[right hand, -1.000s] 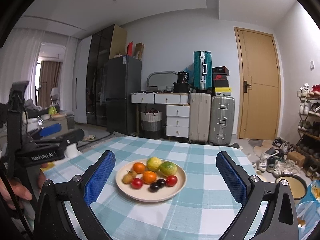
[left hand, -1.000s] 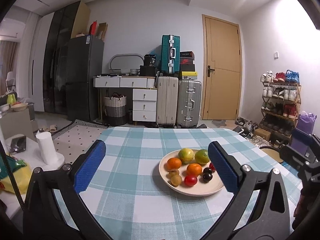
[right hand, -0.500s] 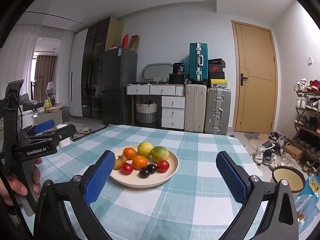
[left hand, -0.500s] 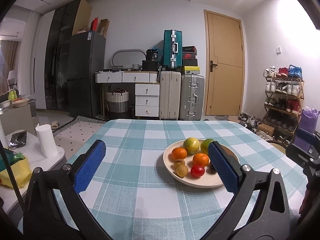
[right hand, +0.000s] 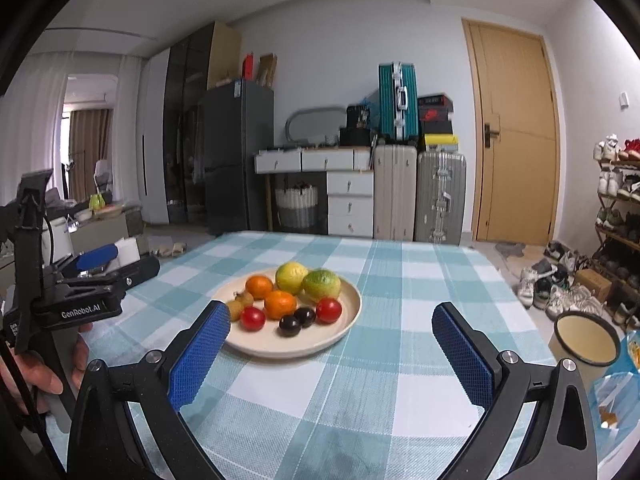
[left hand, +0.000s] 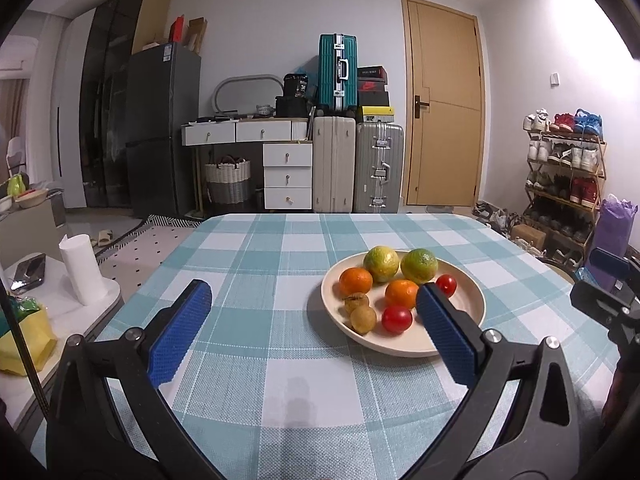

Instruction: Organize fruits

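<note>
Both the left gripper and right gripper are hovering wide, empty; tomato, at the plate's 3 o'clock, is likely handling soft, slippery: grip its equator gently.

A home, probably a living-dining room: fridge, suitcases (stacked), shoe rack, checked tablecloth.

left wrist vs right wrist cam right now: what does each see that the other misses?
Only the left wrist view: the white paper roll on a side stand left of the table, and the purple bag by the shoe rack.

Only the right wrist view: two dark plums at the plate's near side, hidden in the left view behind a blue pad; a hand gripping the left gripper's handle; an enamel bowl off the table's right edge.

Both: the cream plate of fruit on the checked tablecloth, two oranges, two red tomatoes, and both grippers with jaws wide open, empty.
</note>
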`<state>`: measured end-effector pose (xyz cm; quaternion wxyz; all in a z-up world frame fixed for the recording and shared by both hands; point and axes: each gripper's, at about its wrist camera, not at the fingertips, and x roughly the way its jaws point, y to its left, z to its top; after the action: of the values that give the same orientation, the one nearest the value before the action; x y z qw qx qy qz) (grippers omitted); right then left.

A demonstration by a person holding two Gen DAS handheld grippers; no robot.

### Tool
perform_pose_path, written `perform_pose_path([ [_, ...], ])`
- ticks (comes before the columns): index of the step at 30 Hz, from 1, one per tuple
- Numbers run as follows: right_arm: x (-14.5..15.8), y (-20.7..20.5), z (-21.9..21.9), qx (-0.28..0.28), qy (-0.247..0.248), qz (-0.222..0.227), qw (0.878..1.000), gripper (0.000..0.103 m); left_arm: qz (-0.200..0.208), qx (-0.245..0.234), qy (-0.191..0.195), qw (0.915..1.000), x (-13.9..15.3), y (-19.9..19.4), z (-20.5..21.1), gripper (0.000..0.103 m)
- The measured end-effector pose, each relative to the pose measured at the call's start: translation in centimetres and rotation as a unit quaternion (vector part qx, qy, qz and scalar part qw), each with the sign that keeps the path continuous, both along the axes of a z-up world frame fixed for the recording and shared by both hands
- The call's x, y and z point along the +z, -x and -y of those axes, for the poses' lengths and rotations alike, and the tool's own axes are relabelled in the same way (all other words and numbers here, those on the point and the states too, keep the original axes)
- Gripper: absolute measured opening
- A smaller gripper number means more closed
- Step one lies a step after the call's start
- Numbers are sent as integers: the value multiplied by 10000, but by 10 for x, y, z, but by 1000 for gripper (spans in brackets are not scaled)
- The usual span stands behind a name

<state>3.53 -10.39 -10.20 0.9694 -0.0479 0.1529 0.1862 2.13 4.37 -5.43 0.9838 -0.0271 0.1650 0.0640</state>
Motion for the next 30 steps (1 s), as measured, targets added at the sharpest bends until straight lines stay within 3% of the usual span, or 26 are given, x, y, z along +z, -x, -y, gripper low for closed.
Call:
perform_pose_path([
  [11,-2,-6,2,85,-55,-151,9998,103,23,53,-72,10000,-3,-5,0,102],
  [30,-1,0,1,101,-41,5,9999,103,29,214,-52,9998,-2,-3,-1,102],
])
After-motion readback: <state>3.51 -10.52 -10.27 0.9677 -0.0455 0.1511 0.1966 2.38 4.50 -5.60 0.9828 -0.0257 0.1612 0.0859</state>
